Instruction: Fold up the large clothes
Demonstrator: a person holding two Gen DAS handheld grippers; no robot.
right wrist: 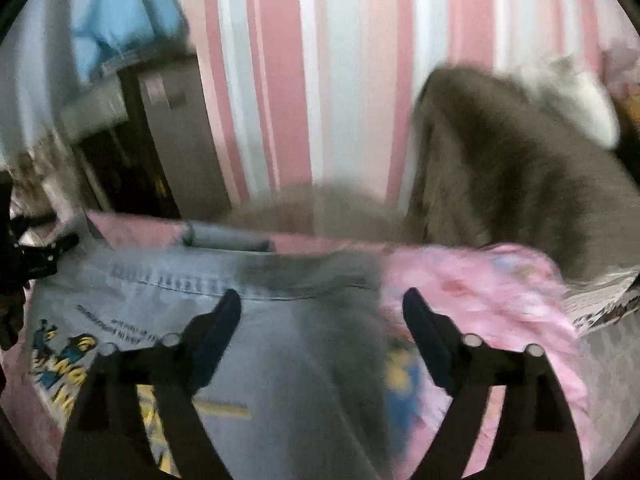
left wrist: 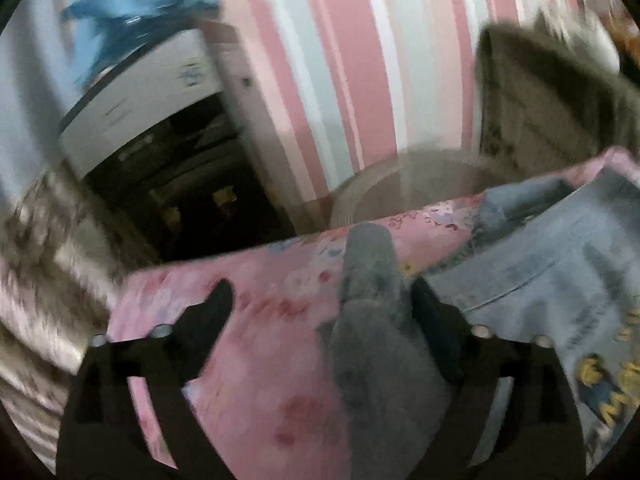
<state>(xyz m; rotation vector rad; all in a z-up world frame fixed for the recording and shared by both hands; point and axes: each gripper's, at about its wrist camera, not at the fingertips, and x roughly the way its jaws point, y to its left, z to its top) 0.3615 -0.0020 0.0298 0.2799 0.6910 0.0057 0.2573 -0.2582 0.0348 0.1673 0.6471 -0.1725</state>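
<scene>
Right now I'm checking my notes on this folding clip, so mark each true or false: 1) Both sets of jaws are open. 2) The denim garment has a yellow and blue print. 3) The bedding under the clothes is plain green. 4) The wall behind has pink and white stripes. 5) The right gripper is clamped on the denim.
1) True: the left gripper and right gripper both stand wide open.
2) True: the denim garment carries a yellow and blue print.
3) False: the bedding is pink and patterned.
4) True: the striped wall is pink and white.
5) False: its jaws press on nothing; grey cloth lies between them, unclamped.
</scene>
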